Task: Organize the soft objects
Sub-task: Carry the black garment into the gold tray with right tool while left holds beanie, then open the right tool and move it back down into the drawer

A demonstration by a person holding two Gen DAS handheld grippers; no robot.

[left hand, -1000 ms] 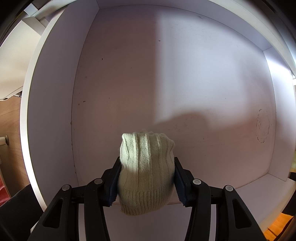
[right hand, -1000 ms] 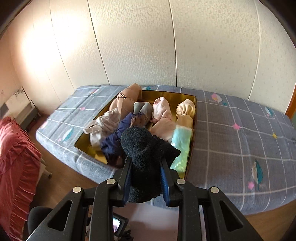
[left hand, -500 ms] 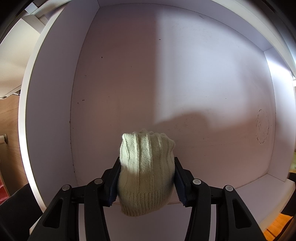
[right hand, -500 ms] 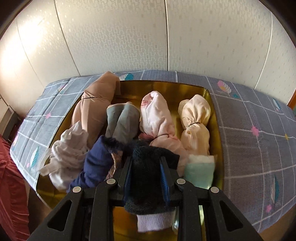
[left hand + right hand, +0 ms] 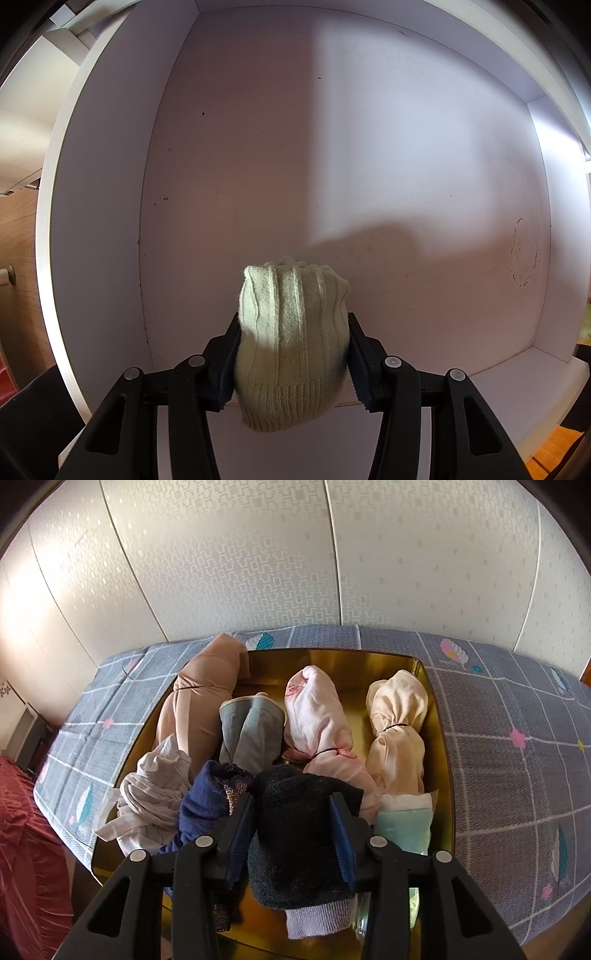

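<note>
While tilted over the tray [image 5: 441,738], right hand-held gripper [image 5: 293,830] widening around dark sock [image 5: 295,834].

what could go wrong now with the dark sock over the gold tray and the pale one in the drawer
The right gripper has just been opening its jaws around the dark sock; it may land on the navy bundle rather than bare gold tray. The left gripper grips the pale knit sock above the white drawer; it may unroll on release.

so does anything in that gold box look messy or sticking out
Yes. The white cloth bundle at the near-left corner of the gold box is loose, and a strip of it trails over the rim. The tan roll also pokes past the far edge. The other rolls lie neatly inside.
</note>
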